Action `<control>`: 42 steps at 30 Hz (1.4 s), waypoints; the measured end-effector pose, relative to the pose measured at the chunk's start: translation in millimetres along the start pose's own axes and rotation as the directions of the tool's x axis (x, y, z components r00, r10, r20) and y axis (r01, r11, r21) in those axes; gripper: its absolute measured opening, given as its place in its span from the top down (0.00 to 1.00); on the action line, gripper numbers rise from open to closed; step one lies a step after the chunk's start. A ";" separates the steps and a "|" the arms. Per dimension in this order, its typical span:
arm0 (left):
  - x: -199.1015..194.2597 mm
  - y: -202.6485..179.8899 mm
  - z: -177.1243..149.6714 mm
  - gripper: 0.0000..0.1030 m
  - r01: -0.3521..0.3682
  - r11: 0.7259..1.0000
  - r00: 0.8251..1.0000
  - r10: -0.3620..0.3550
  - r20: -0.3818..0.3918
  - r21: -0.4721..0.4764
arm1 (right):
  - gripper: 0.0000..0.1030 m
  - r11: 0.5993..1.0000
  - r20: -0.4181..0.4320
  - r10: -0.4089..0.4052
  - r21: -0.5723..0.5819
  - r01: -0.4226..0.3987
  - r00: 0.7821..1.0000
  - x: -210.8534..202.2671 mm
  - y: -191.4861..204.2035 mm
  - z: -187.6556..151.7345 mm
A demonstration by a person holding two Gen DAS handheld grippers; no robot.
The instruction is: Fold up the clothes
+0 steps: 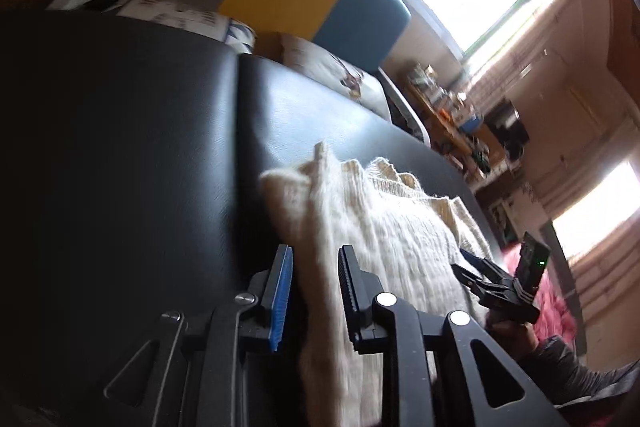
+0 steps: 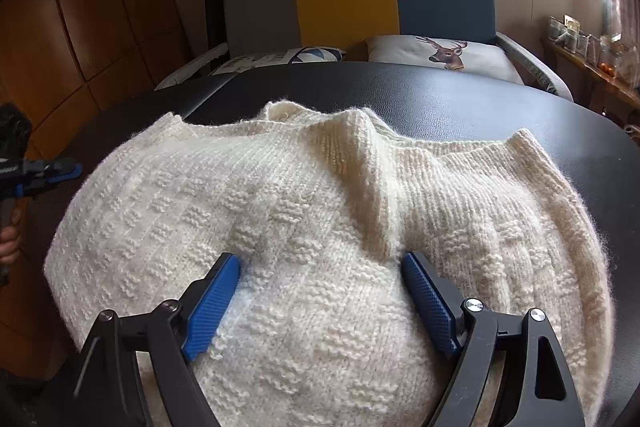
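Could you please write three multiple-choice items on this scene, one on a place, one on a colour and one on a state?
1. Where does the cream knit sweater lie?
A. on the black padded surface
B. on the deer pillow
C. on the wooden shelf

2. What colour are the pads of the right tool?
A. red
B. blue
C. green

3. How does the right tool stand?
A. shut on a sleeve
B. open, fingers spread over the sweater
C. out of view

Answers:
1 A, black surface shows around the knit's edges.
2 B, both pads are blue in the right wrist view.
3 B, a wide stretch of knit lies between the fingers.
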State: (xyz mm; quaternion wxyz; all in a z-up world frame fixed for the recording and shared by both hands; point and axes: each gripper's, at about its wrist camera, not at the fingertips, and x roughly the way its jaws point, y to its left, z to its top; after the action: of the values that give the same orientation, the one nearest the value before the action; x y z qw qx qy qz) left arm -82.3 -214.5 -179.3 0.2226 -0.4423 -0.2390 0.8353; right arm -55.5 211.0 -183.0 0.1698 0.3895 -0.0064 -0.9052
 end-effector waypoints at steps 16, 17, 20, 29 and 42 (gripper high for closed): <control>41.6 10.9 -10.8 1.00 -0.292 0.956 0.955 0.291 -0.054 -0.013 | 0.15 1.000 0.002 0.005 -0.006 -0.005 1.000 0.9 1.6 0.2; 38.3 14.3 -12.5 1.00 -0.271 0.962 0.962 0.270 -0.038 -0.041 | 0.15 1.000 0.004 0.008 -0.004 -0.008 1.000 0.5 1.2 0.0; 21.9 17.0 -11.2 1.00 -0.254 0.961 0.966 0.257 0.019 -0.107 | 0.15 1.000 0.009 0.011 -0.002 -0.011 1.000 0.0 1.3 -0.7; 38.5 -14.8 17.0 0.77 -0.103 0.994 0.994 0.104 -0.045 0.029 | 0.15 1.000 0.015 0.017 -0.005 -0.016 1.000 -0.8 2.2 -0.2; 47.6 -22.1 20.8 0.96 -0.130 0.990 0.991 0.130 -0.009 0.063 | 0.14 1.000 0.018 0.008 -0.009 -0.008 1.000 0.0 5.0 -1.9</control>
State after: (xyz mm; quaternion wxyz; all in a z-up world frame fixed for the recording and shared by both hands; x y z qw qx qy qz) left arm -120.6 -173.6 -185.9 0.1828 -0.4552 -0.1823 0.8521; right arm -52.6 206.5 -183.6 0.1753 0.3806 -0.0054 -0.9079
